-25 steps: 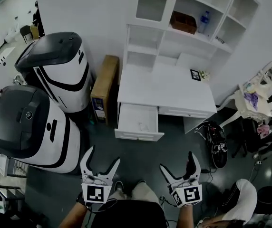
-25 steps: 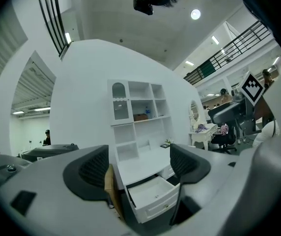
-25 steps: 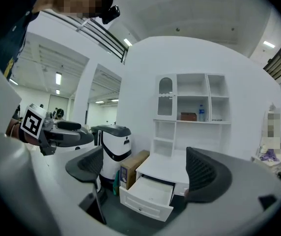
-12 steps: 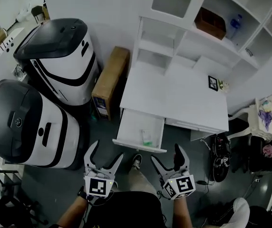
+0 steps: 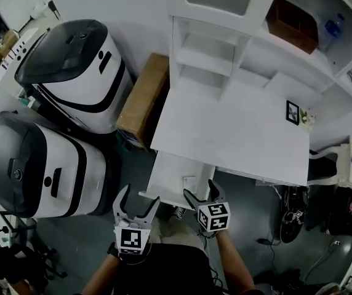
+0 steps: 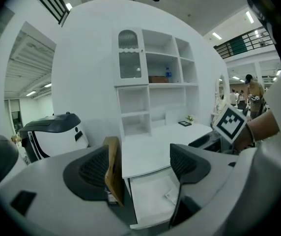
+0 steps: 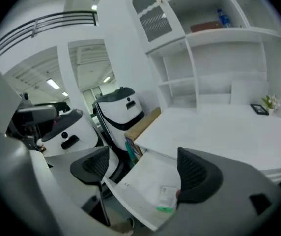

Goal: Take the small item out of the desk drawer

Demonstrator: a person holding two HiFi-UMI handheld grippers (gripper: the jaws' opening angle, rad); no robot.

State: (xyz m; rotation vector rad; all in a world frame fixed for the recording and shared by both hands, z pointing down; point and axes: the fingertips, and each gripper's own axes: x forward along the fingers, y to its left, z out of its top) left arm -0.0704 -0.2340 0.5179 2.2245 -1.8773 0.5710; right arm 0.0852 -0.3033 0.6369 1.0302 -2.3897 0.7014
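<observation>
Change noted: the person has stepped in close to the desk (image 5: 237, 128), which now fills the middle of the head view where a second ago it stood well off across the floor. The right gripper (image 5: 200, 192) has come forward over the front of the open drawer (image 5: 167, 176); the left gripper (image 5: 139, 198) hangs back, just short of the drawer's front edge. Right gripper: jaws wide but closing, nothing pressed between the pads. Left gripper: jaws spread, empty, framing the drawer from a distance. Task item: small white packet (image 7: 168, 194) with a green end, lying flat on the drawer floor near the front, just beside the right gripper's right jaw in the right gripper view. It has not been lifted. Judgement: the approach is largely done and the grasp is beginning; the gripper must still drop into the drawer and bracket the thin, flat packet, which may be hard to pinch off the bottom. Surface: white desktop, mostly bare, with a small picture frame (image 5: 292, 112) and a sprig of plant at the far right. Above it, a white shelf unit (image 5: 225, 17) holding a brown box (image 5: 296, 20) and a bottle (image 5: 332, 29). Room: dark floor, a cardboard box (image 5: 142, 100) leaning against the desk's left side, and two large white-and-black machines (image 5: 71, 66) to the left.
</observation>
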